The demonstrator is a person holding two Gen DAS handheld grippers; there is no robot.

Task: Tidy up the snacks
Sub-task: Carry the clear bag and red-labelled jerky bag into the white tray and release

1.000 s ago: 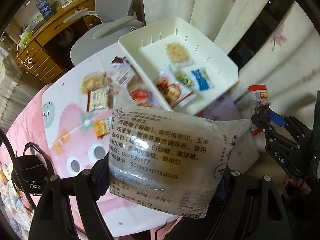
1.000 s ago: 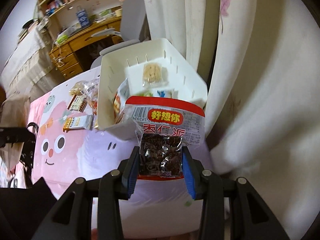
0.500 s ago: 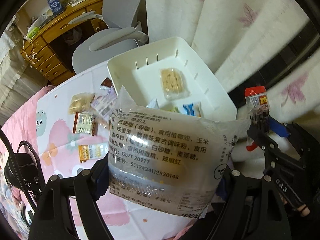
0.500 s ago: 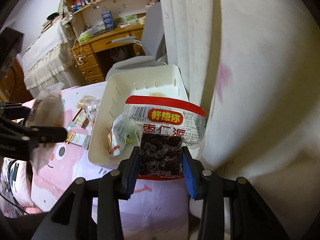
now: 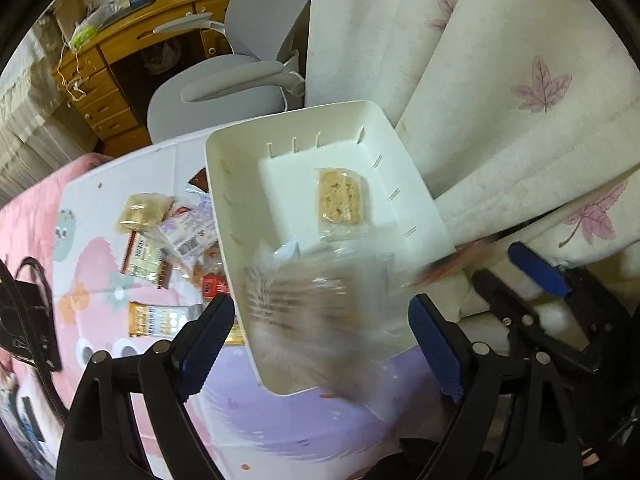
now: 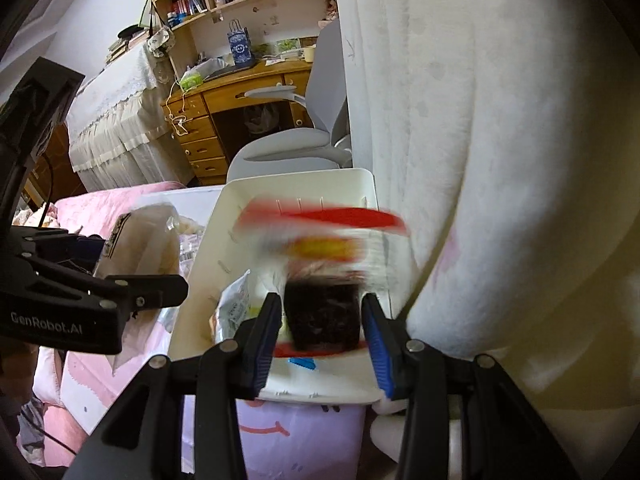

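Note:
A white bin (image 5: 236,216) sits on the pink cartoon tablecloth, with a beige cracker pack (image 5: 340,200) inside. My left gripper (image 5: 320,344) is open above the bin's near end; the large clear snack bag (image 5: 320,312) is blurred between the jaws, falling toward the bin. My right gripper (image 6: 322,328) is open over the bin (image 6: 304,384); the red-topped date snack pack (image 6: 324,264) is blurred and slipping from between the jaws. The left gripper also shows at the left of the right wrist view (image 6: 100,276).
Several loose snack packs (image 5: 160,248) lie on the cloth left of the bin. A black handbag (image 5: 28,312) sits at the left edge. A white leaf-print curtain (image 5: 500,100) hangs right behind the bin. A grey chair (image 5: 224,84) and wooden desk stand beyond.
Both grippers moved over the bin and opened. The clear bag and the red-topped pack, held firmly before, are now blurred and dropping toward the bin.

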